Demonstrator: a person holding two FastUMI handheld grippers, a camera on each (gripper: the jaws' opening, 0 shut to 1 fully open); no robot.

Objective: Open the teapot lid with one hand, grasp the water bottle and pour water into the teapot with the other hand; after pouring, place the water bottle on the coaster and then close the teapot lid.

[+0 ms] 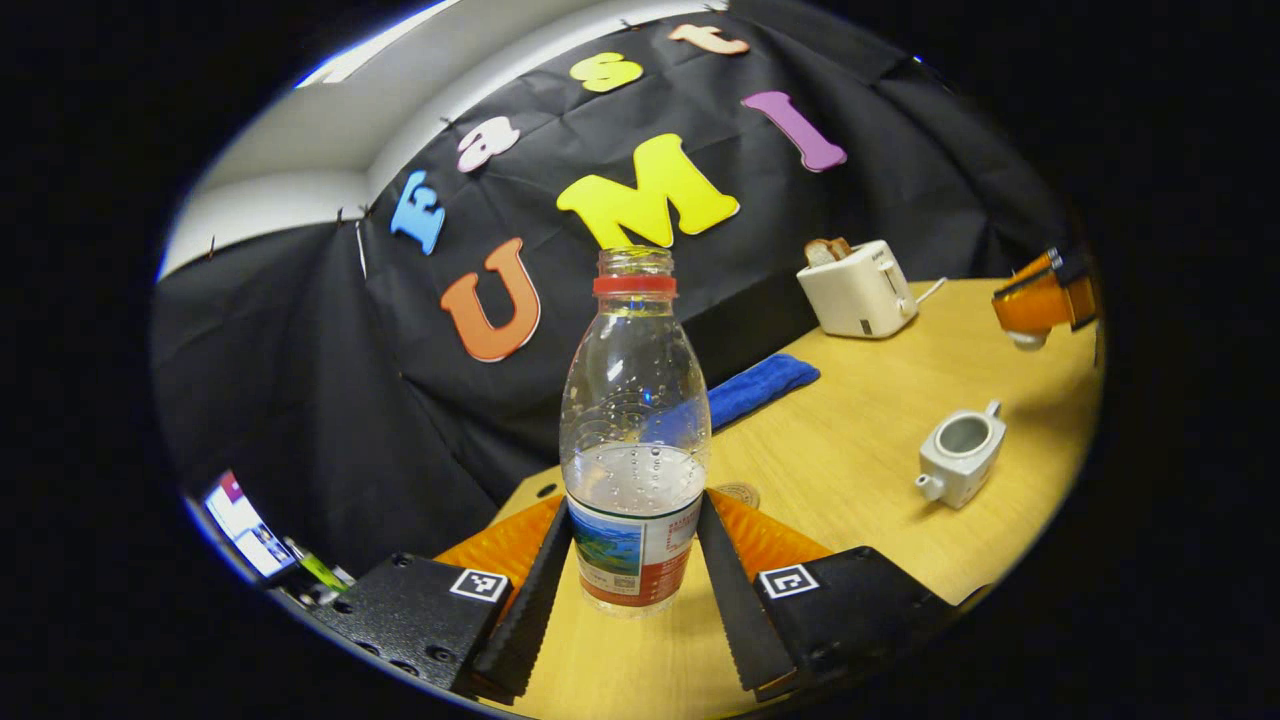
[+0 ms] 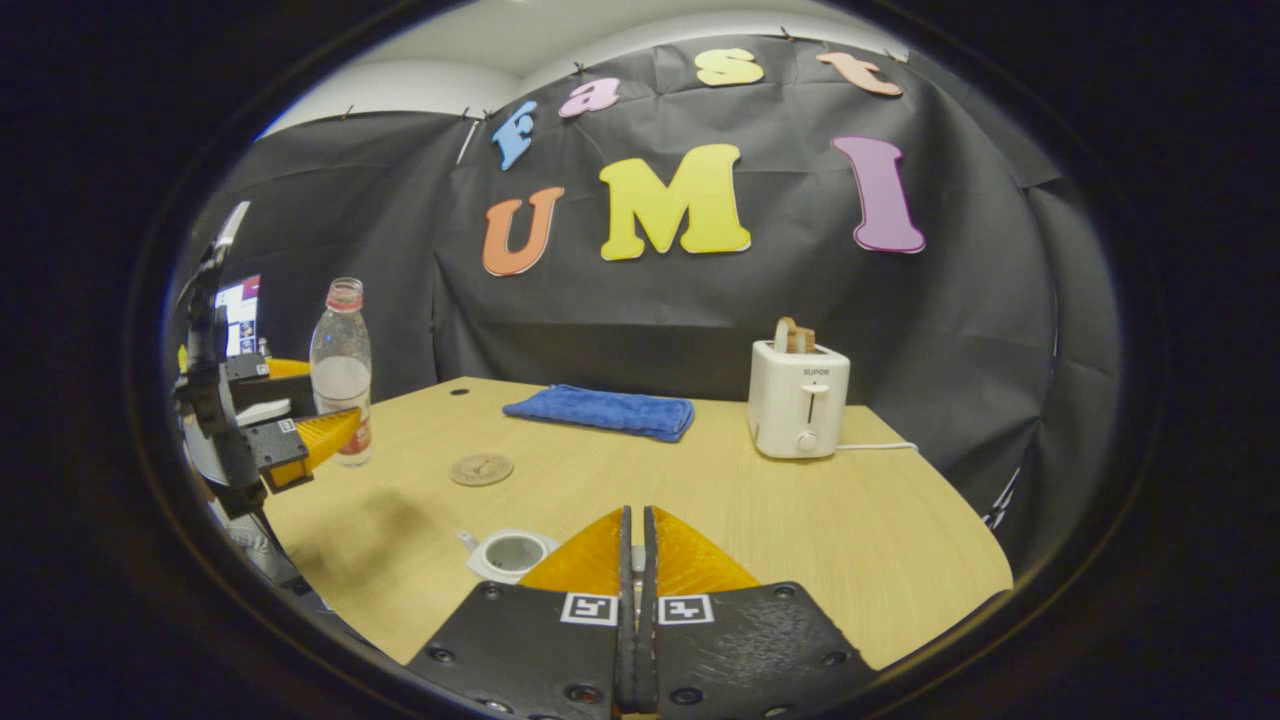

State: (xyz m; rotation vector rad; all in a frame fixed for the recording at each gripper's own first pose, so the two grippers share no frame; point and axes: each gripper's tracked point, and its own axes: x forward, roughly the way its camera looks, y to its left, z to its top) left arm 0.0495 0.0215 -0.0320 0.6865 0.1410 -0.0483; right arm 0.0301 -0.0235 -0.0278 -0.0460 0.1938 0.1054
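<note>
Lid's off the teapot! Left hand-held gripper clamps the upright water bottle between its fingers; right hand-held gripper closed, contents unclear. Pouring, coaster, closing remain.

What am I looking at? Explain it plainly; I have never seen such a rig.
There is no robot here. A person holds a two-finger gripper in each hand, and each gripper carries a wide-angle camera looking out along its own fingers. One picture comes from each camera.

In the left gripper view, the left gripper is closed on a bottle that stands part full on the table.

In the right gripper view, the right gripper is shut. Seen from the left gripper view, it seems to pinch a small white lid.

Also on the table are an open teapot, a coaster, a cloth and a toaster.
</note>
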